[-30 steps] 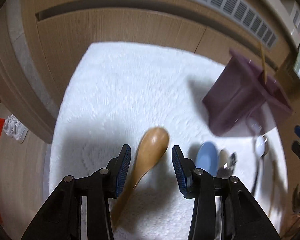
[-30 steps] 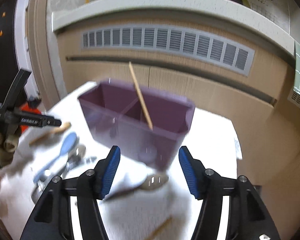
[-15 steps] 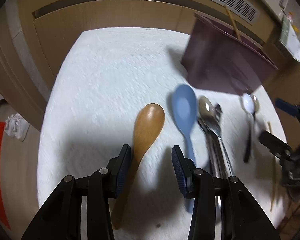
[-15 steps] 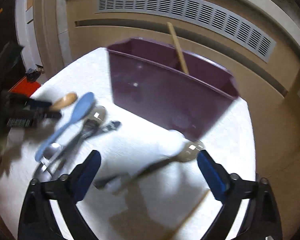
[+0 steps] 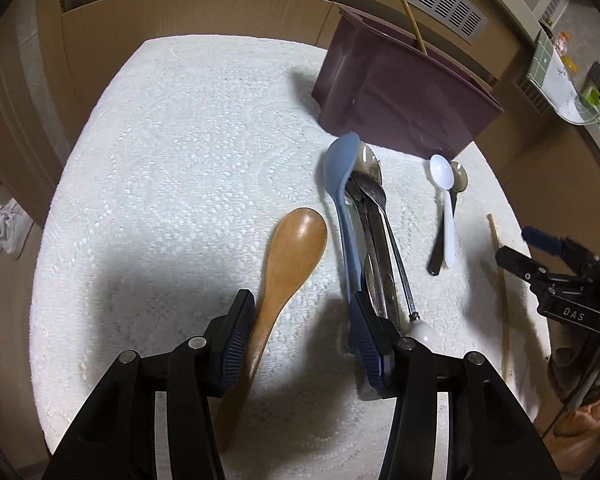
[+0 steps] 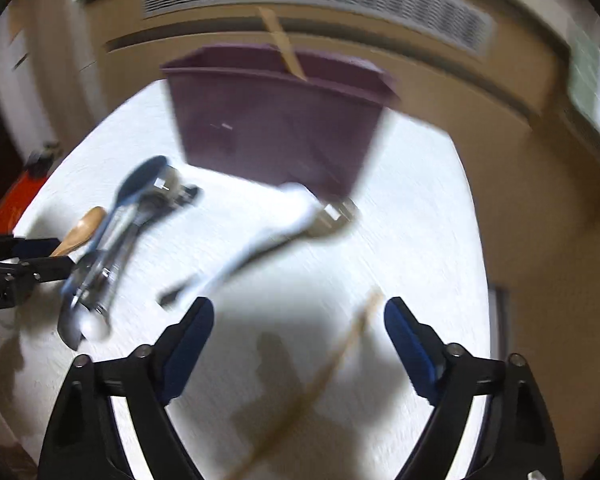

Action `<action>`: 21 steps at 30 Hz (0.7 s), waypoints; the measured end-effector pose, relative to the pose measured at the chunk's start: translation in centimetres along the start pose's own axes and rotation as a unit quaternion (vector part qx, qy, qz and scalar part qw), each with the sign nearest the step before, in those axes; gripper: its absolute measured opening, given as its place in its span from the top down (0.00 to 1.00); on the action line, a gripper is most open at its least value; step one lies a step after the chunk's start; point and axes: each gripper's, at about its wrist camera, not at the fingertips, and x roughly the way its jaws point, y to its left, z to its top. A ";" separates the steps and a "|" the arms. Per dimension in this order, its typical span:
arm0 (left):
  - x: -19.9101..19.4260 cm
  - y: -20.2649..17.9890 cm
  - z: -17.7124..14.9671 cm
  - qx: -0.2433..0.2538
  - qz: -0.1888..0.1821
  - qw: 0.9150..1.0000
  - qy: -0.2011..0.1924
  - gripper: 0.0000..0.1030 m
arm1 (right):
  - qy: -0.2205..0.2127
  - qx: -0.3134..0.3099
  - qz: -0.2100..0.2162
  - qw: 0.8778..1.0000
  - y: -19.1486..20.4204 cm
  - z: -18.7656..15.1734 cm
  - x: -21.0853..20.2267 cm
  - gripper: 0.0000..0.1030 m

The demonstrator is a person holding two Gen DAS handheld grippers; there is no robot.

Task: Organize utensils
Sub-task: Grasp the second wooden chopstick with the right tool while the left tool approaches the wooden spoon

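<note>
Stowed: one chopstick [image 5: 414,24] upright in purple caddy [image 5: 400,92].
Left on cloth [image 5: 188,152]: wooden spoon [image 5: 296,248], blue spoon [image 5: 340,184], metal cutlery bundle [image 5: 374,232], white spoon [image 5: 444,196], second chopstick [image 5: 500,276].
Left gripper [image 5: 300,320]: jaws opening, wooden spoon's handle between, ungripped.
Right gripper [image 6: 298,328]: jaws closing over second chopstick, nothing clamped.

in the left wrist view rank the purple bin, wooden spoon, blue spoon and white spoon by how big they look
1. purple bin
2. wooden spoon and blue spoon: too alike to rank, and the wooden one lies nearer the camera
3. white spoon
</note>
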 end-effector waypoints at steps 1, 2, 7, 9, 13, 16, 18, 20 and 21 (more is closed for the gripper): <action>0.0 -0.2 0.0 0.005 0.003 1.000 0.001 0.51 | 0.006 0.017 0.007 1.000 -0.7 -0.2 0.1 0.23; 0.0 -0.3 0.1 0.008 0.006 1.000 0.002 0.51 | 0.014 0.033 0.019 0.999 -1.3 -0.5 0.5 0.32; -0.9 -0.4 0.4 0.030 0.031 0.999 -0.003 0.50 | 0.030 0.018 0.004 0.999 -0.5 -0.5 2.2 0.62; -1.1 -0.6 0.6 0.048 0.042 0.998 -0.005 0.50 | 0.027 -0.003 0.008 1.000 0.3 0.1 2.4 0.86; -0.7 -0.9 1.6 0.087 0.060 0.994 0.012 0.50 | 0.019 -0.034 0.034 0.999 1.9 0.9 1.7 0.94; 0.3 -1.4 2.5 0.121 0.086 0.988 0.034 0.51 | 0.004 -0.041 0.049 0.998 2.5 1.1 1.3 0.94; 0.9 -1.8 3.0 0.145 0.108 0.983 0.040 0.53 | -0.001 -0.040 0.056 0.998 2.4 1.0 1.1 0.94; 1.9 -1.7 3.5 0.164 0.116 0.978 0.059 0.54 | -0.003 -0.034 0.061 0.998 2.1 0.5 0.8 0.94; 2.4 -1.5 3.5 0.167 0.117 0.977 0.070 0.54 | -0.003 -0.029 0.063 0.998 1.8 0.3 0.7 0.94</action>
